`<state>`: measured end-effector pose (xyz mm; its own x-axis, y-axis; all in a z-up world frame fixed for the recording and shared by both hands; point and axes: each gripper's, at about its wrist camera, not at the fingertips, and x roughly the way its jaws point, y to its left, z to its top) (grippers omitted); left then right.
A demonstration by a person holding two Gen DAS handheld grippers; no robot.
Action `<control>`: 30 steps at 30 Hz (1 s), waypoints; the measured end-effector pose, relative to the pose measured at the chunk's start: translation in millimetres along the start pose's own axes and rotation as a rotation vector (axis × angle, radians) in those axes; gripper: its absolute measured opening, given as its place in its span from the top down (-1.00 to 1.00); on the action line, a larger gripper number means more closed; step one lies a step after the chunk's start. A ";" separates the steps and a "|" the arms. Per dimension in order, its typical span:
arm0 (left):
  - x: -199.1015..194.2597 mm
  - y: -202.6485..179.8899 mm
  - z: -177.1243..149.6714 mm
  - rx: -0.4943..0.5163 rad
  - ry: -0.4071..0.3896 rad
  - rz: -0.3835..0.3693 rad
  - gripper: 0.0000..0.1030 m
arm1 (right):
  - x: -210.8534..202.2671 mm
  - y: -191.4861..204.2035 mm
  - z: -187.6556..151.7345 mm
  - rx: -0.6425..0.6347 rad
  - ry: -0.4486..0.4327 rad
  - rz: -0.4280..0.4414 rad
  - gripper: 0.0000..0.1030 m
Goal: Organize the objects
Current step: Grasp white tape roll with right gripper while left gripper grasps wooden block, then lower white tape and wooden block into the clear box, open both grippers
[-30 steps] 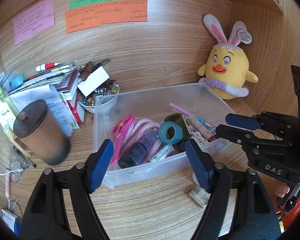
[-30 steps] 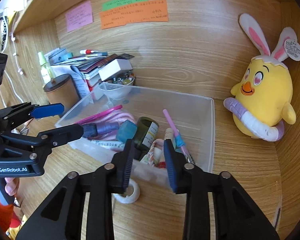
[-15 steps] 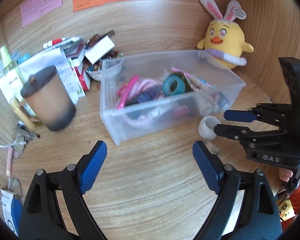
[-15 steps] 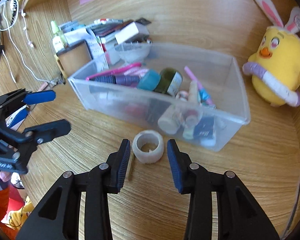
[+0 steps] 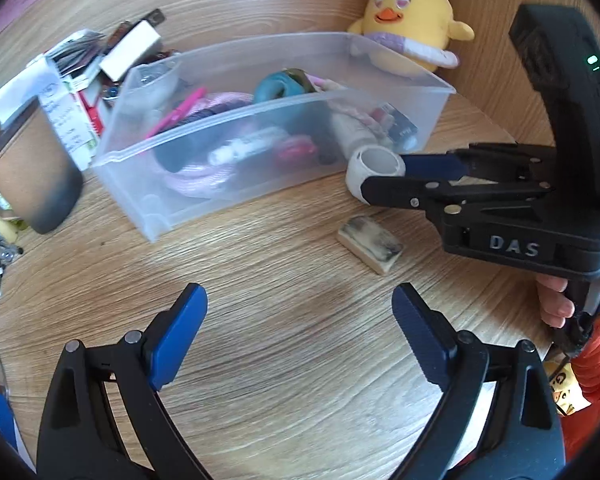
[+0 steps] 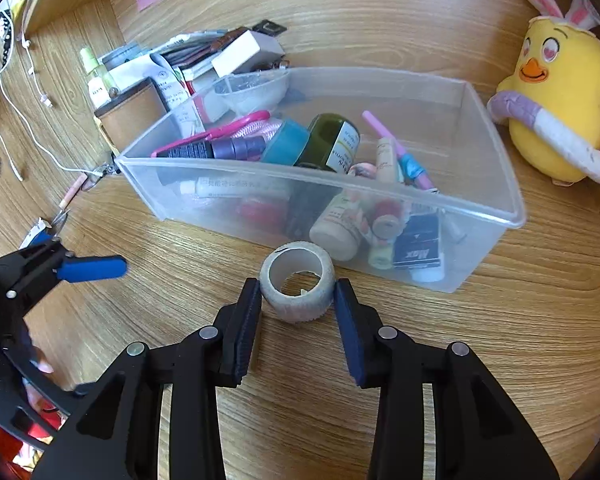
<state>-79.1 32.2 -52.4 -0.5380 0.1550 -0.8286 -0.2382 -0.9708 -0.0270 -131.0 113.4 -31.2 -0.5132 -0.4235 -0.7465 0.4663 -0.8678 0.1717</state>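
Observation:
A whitish tape roll [image 6: 298, 286] stands on the wooden desk just in front of a clear plastic bin [image 6: 300, 178] full of small items. My right gripper [image 6: 296, 296] has the roll between its fingertips; the pads sit close against its sides and I see no squeeze. In the left wrist view the same roll [image 5: 374, 166] shows between the right gripper's [image 5: 382, 178] fingers, by the bin's [image 5: 260, 109] right end. A dirty beige eraser block [image 5: 370, 244] lies on the desk below it. My left gripper [image 5: 300, 296] hangs over bare desk, jaws opening wide, nothing between them.
A yellow plush chick [image 6: 560, 100] sits to the right of the bin. A brown lidded cup [image 5: 32, 168] and a pile of books and papers [image 6: 204, 56] stand on its left, with a white cable [image 6: 20, 120] beyond. A hand [image 5: 556, 304] holds the right gripper.
Both grippers have sunk and tipped down toward the desk. The left jaws have spread wider. The right gripper has come forward until the tape roll stands between its fingertips.

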 end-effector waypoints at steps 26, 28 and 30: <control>-0.8 -7.2 22.6 0.037 -0.065 0.002 0.14 | -52.7 -17.9 -14.8 0.043 -0.113 -0.011 0.33; -9.6 -2.3 27.6 0.020 -0.101 0.017 0.14 | -55.3 -16.2 -11.3 0.040 -0.126 -0.010 0.33; -20.7 5.3 33.7 -0.004 -0.141 0.026 0.14 | -58.6 -15.6 -6.9 0.033 -0.137 -0.010 0.33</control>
<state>-96.5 30.1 -16.5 -0.6525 0.1539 -0.7420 -0.2199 -0.9755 -0.0090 -103.3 153.5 5.4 -0.6122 -0.4446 -0.6539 0.4380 -0.8792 0.1877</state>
